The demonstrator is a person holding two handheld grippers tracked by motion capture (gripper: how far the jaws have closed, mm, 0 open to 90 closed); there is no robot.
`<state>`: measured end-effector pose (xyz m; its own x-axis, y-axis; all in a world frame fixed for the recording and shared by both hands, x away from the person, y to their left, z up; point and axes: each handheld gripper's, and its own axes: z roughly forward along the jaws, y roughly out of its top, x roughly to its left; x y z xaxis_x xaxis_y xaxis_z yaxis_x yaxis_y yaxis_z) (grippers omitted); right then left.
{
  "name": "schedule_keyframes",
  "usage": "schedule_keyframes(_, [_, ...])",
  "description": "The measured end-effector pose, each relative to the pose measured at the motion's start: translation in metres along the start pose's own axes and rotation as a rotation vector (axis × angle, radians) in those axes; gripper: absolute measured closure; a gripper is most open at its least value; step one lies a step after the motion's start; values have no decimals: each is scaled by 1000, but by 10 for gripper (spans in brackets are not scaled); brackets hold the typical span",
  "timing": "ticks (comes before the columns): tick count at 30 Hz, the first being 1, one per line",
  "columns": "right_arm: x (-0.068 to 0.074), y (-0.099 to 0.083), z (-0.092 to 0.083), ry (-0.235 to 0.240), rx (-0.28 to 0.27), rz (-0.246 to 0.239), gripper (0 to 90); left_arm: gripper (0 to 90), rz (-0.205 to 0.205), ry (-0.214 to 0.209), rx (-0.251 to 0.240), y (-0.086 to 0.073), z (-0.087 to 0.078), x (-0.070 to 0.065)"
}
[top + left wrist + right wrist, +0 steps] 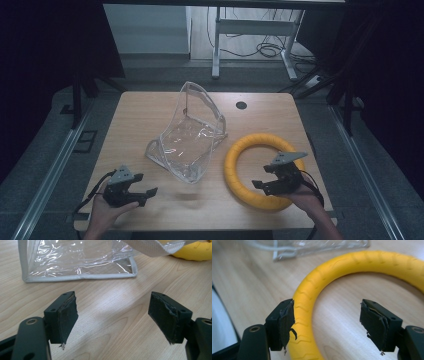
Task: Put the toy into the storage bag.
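Observation:
A clear plastic bag (190, 140) with grey edging stands open in the middle of the wooden table, its bottom corner (80, 265) toward the left gripper. To its right a yellow ring (260, 170) lies flat. My left gripper (145, 192) hovers open over bare wood at the front left, short of the bag, with nothing between its pads (113, 317). My right gripper (260, 185) is open over the ring's near side. Its left jaw is at the ring's outer edge, the right jaw over the ring's hole (327, 325). The yellow ring (352, 267) curves away ahead.
The table (140, 115) has a round cable hole (241, 105) at the back. Dark curtains flank both sides. A white desk frame and cables stand on the floor behind. Bare wood lies between the two grippers at the front edge.

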<state>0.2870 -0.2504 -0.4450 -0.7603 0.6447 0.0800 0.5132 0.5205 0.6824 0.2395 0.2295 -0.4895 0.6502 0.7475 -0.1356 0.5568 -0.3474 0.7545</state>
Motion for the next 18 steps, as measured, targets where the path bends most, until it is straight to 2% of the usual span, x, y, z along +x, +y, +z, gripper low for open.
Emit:
schedule_keyframes(1, [4, 4, 5, 15, 56, -30, 269, 231, 1, 0, 1, 0, 0, 0])
schedule_keyframes(2, [6, 6, 7, 24, 82, -39, 266, 231, 4, 0, 2, 0, 0, -1])
schedule_keyframes(3, [8, 7, 10, 32, 106, -52, 262, 231, 6, -1, 0, 0, 0, -2])
schedule_keyframes(4, [8, 7, 10, 32, 106, -52, 262, 231, 6, -1, 0, 0, 0, -2])
schedule_keyframes(6, [12, 9, 17, 49, 166, -71, 257, 231, 8, -2, 0, 0, 0, -2])
schedule_keyframes(7, [12, 9, 17, 49, 166, -71, 257, 231, 9, -2, 1, 0, 0, -2])
schedule_keyframes(9, [14, 9, 22, 52, 213, -86, 249, 231, 11, -2, 1, 0, 0, -3])
schedule_keyframes(10, [16, 9, 27, 62, 258, -93, 245, 231, 11, -3, 1, 0, 0, -3])
schedule_keyframes(11, [16, 9, 27, 62, 258, -93, 245, 231, 12, -3, 2, 0, 0, -3])
schedule_keyframes(13, [19, 8, 35, 73, 317, -104, 240, 231, 15, -5, 1, 0, 0, -4])
schedule_keyframes(14, [19, 8, 35, 73, 317, -104, 240, 231, 17, -6, 2, 0, 0, -4])
schedule_keyframes(18, [25, 6, 45, 90, 387, -127, 233, 231, 22, -7, 10, 0, 3, -5])
